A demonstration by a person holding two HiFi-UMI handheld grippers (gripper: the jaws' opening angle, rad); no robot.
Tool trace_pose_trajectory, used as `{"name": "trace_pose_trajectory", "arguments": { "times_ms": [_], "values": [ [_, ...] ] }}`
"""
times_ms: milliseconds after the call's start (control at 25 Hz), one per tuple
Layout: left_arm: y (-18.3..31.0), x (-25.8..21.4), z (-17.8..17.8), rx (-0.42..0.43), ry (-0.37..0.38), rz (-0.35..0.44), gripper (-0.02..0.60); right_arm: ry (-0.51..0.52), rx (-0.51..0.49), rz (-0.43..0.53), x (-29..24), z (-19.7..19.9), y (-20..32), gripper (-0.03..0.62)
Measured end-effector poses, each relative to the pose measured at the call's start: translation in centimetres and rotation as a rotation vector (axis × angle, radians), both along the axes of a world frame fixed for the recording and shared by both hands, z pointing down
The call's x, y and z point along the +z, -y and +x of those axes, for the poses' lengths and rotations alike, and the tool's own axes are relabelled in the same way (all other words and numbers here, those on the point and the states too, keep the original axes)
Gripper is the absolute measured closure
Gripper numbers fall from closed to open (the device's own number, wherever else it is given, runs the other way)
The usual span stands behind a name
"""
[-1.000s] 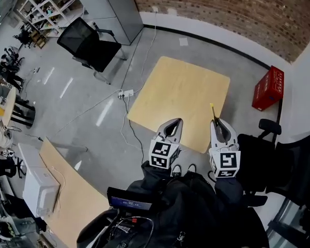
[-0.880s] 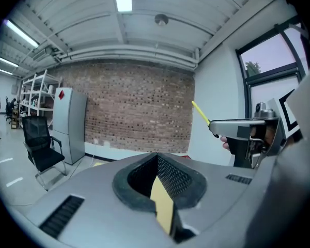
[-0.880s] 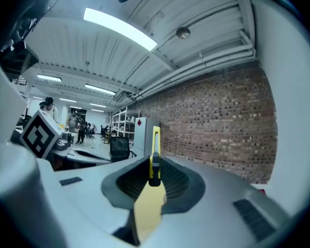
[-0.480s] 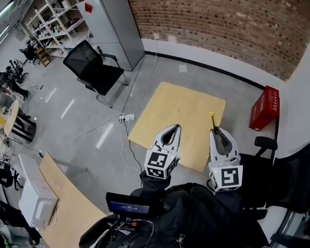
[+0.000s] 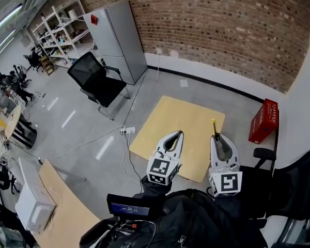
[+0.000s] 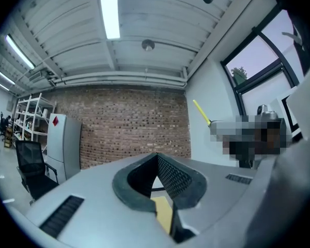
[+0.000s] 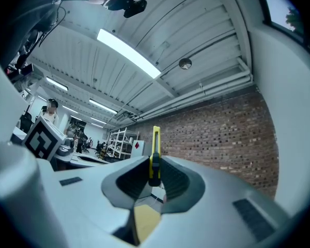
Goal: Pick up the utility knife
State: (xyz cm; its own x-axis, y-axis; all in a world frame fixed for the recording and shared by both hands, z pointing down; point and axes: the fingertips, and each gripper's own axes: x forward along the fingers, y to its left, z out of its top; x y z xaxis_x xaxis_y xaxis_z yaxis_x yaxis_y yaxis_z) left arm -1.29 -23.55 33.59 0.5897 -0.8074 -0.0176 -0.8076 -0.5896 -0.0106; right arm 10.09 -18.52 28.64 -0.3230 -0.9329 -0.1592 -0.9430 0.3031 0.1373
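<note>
My view tipped up. My right gripper (image 5: 215, 136) pinches the utility knife (image 7: 154, 151); my left gripper (image 5: 179, 134) is closed, empty. If I loosen, it might fall.

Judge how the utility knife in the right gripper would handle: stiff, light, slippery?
Probably stiff: the utility knife stands straight beyond the right gripper. Likely light, being slim. It may pivot, clamped only at one end.

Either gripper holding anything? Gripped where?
Right gripper is shut on the utility knife, low on its body; the yellow end sticks out past the jaws. Left gripper is shut, empty.
</note>
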Motion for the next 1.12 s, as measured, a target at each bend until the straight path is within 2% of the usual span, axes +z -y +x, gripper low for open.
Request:
{"name": "trace_pose_trajectory", "arguments": {
  "times_ms": [400,1120],
  "values": [
    [-0.8,-2.4,1.1,0.028,-0.028,0.103,0.580,-0.002,-0.004,0.062,-1.4,0.1,-0.9,0.525],
    [0.0,-1.9,0.6,0.010,-0.023,0.093,0.580,0.000,-0.013,0.067,-1.1,0.0,0.0,0.525]
  ]
}}
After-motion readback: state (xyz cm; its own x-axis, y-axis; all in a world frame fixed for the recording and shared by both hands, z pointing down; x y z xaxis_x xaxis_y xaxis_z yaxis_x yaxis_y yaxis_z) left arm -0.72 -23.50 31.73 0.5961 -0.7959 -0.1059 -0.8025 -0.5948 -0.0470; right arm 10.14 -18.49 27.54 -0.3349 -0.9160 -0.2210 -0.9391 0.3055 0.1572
